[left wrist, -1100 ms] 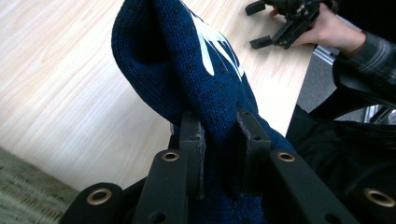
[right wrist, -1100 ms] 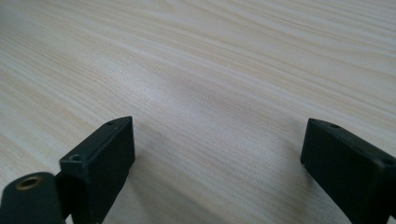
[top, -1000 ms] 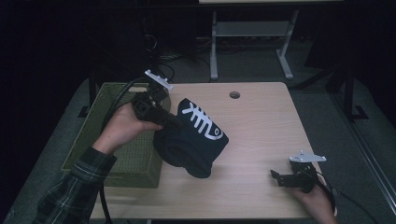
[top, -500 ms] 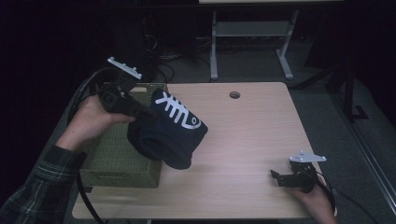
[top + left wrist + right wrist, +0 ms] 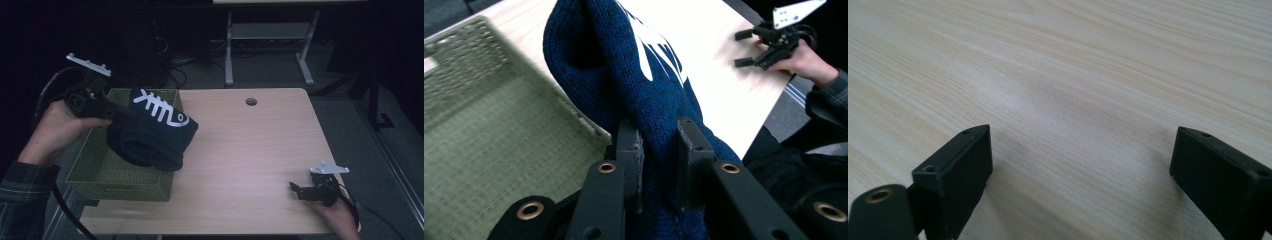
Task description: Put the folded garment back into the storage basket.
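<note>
A folded dark blue knitted sweater with a white fishbone print hangs over the right rim of a green woven basket. My left gripper is shut on a fold of it. In the left gripper view its black jaws pinch the blue knit between them, with the basket below and to the left. My right gripper rests low on the wooden table at the front right, jaws wide apart. In the right gripper view its jaws stand open over bare wood, nothing between them.
The basket sits at the table's left edge and partly overhangs it. A round cable hole lies near the table's far edge. A white metal frame stands on the floor behind the table. A sleeve enters at the bottom left.
My left gripper has carried the sweater leftward and upward, from over the table's middle to above the basket. The right gripper has stayed in place.
</note>
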Available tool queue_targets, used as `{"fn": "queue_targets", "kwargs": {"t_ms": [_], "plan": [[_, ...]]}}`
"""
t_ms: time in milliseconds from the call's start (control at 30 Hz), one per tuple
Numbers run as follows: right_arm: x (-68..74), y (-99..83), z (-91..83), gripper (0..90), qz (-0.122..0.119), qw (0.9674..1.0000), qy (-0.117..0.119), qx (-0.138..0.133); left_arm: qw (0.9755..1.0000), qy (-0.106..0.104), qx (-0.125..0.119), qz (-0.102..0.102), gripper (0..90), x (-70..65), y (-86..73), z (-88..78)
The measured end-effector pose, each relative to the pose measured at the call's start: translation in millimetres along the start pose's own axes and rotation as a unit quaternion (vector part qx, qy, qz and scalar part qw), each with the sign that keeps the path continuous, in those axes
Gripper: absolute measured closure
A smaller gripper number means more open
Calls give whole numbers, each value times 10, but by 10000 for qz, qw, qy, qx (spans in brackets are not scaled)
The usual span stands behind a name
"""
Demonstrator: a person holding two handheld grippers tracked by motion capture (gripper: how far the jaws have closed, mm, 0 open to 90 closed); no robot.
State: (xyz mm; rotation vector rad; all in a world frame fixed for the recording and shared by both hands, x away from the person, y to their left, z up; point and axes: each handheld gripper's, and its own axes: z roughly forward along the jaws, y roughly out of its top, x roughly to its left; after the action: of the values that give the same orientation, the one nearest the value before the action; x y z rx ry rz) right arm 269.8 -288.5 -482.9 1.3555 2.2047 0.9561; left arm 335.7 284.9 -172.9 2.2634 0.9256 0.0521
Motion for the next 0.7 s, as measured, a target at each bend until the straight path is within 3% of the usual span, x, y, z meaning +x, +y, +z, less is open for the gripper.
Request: {"fn": "queue_targets", "kwargs": {"t_ms": [300,700], "plan": [[-2,0,0,95,11,10000,-12,-1,9988,357,-29,-336,757,223,-236,-163],[-1,0,-1,95,43,10000,-31,8,9953,595,34,-766,757,522,-489,-52]]}}
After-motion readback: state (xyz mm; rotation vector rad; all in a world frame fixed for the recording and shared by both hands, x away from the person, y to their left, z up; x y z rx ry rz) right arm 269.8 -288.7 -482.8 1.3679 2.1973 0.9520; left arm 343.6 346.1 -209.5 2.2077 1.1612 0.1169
